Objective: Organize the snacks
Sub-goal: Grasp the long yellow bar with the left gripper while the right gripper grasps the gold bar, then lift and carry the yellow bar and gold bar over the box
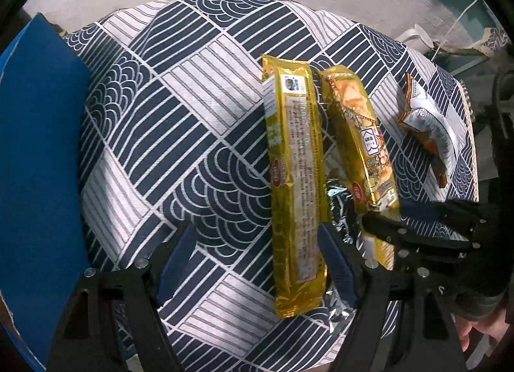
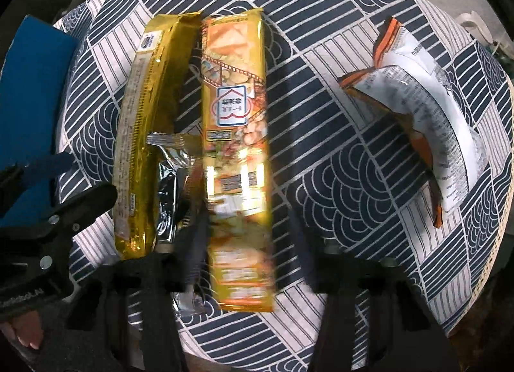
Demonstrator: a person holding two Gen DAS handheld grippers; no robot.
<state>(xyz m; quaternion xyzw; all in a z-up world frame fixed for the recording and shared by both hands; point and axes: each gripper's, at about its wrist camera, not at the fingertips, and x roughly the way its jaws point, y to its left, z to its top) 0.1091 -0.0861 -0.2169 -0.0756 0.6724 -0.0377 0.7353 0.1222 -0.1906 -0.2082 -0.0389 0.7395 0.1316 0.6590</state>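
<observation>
Farthest left, the blue box (image 1: 38, 147) is sitting at the edge of the cloth-covered worktop (image 1: 192, 99), and I am placing everything else by how far it is lying from that box. Nearest the box, my left tongs (image 1: 257, 243) are hanging point-down with their blue pads spread wide. The label-side gold pack (image 1: 295, 179) is lying flat between them, against the pad farther from the box and well clear of the nearer one, so nothing is being squeezed there yet. One step farther from the box, a crumpled silver wrapper (image 1: 340, 208) is poking out between the two gold packs and partly under them. Beyond it, the picture-side gold pack (image 2: 236, 115) is lying almost parallel to the first. My right tongs (image 2: 249, 237) are straddling its near end at a narrower setting, but blur is hiding the pads, so I cannot tell whether they are pressing on it. Farthest from the box, the white and orange bag (image 2: 427, 115) is waiting untouched, well apart from the rest. I am judging this to be the pick-up step, with one gold pack going to each hand. Next I am needing both sets of pads centred across their packs and closed gently, without catching the wrapper, before carrying them toward the box.
</observation>
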